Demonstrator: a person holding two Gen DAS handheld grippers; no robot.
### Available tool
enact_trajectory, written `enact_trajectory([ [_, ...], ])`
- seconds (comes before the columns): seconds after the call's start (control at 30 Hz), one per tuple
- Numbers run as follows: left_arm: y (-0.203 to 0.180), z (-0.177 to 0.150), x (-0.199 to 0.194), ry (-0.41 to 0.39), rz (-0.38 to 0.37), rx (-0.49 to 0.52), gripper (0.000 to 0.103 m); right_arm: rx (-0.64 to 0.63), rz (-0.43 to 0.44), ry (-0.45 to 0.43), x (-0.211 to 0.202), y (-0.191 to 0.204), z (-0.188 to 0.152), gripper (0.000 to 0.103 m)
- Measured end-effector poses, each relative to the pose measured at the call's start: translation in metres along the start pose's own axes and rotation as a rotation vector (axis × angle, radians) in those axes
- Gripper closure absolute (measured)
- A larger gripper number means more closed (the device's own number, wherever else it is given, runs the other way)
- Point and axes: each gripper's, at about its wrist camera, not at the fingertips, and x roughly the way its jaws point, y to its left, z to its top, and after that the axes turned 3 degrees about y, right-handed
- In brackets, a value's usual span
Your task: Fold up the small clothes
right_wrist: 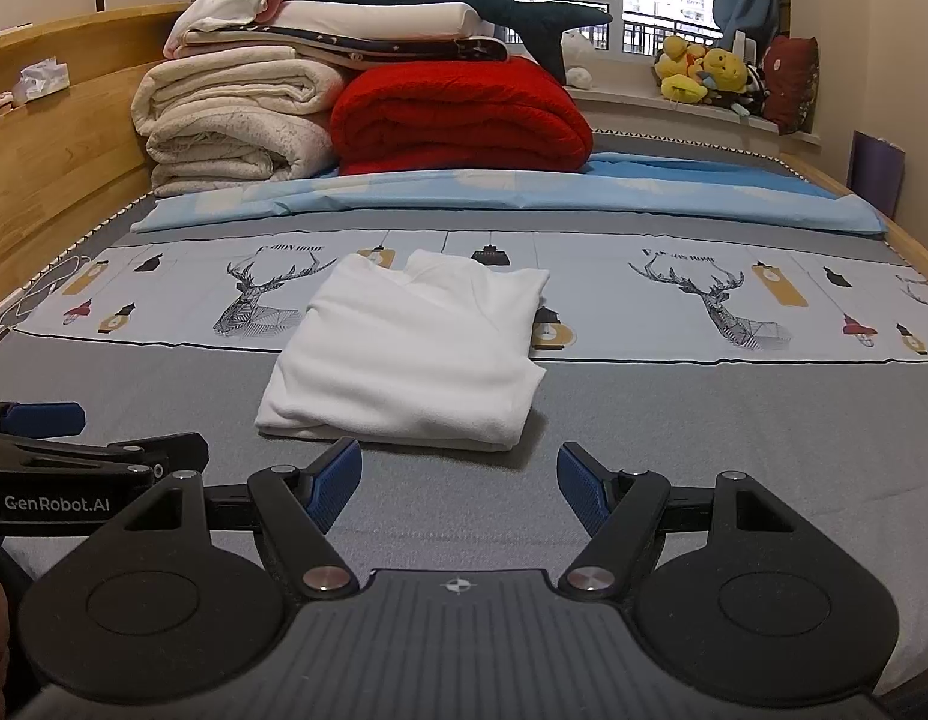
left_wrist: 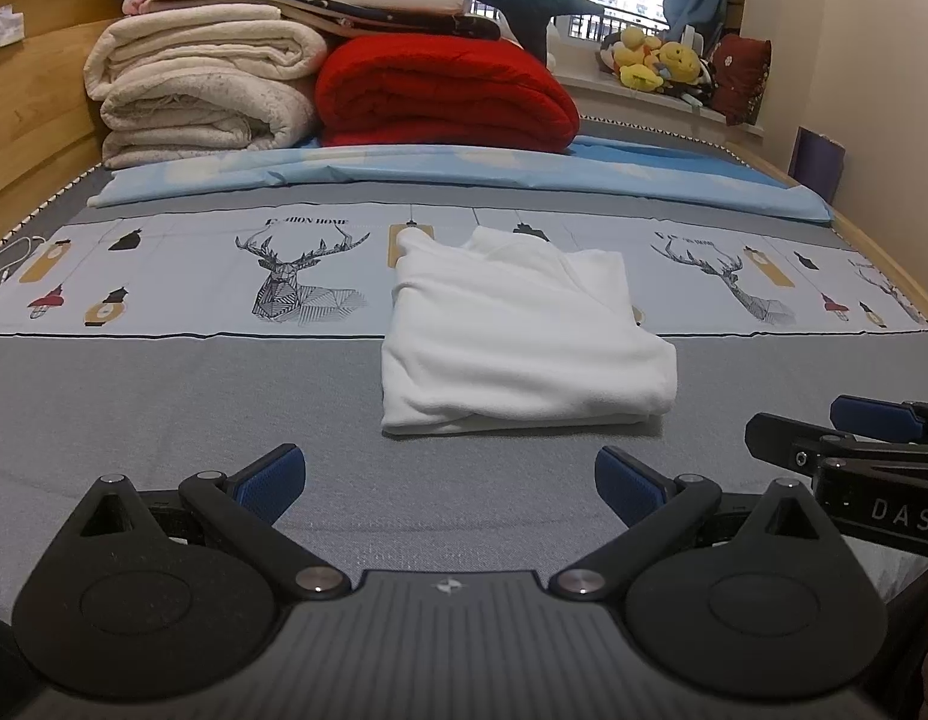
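Both tongs, left (left_wrist: 449, 483) & right (right_wrist: 458, 480), are being held spread, empty, near bed (left_wrist: 164, 396) front edge; shirt (left_wrist: 518, 336) is lying folded. Edges probably need squaring, gently.

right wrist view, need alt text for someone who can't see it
A folded white garment lies on a grey bed, just beyond the open right gripper. The left gripper shows at the left edge; folded blankets are stacked behind.
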Motion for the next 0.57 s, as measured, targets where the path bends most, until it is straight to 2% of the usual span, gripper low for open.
enact_trajectory([
  [0.57,0.0007,-0.001,0.0033,0.0,-0.006,0.007,0.0,0.0,0.003,0.006,0.0013,0.0019,-0.0028,0.03],
])
